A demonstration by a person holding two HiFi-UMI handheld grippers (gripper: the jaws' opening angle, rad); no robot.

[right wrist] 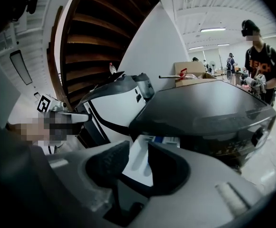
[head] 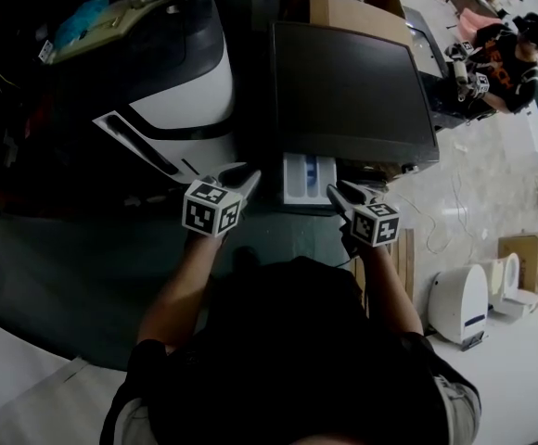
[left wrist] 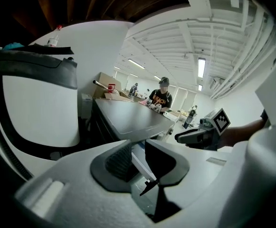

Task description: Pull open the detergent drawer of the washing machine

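In the head view the dark-topped washing machine (head: 343,91) stands ahead of me. Its white detergent drawer (head: 308,179), with a blue insert, sticks out from the front. My left gripper (head: 244,178) hovers just left of the drawer and my right gripper (head: 340,195) just right of it. Neither touches it. Both are open with nothing between the jaws. In the left gripper view the left gripper (left wrist: 138,156) looks past its pads at the drawer's edge (left wrist: 139,166). In the right gripper view the right gripper (right wrist: 138,161) frames the drawer (right wrist: 145,151) beyond it.
A white rounded appliance (head: 185,91) stands left of the washer. A cardboard box (head: 343,7) sits behind the washer. A person (head: 508,49) with grippers stands at the far right. On the floor to the right are a white device (head: 459,299) and another box (head: 526,248).
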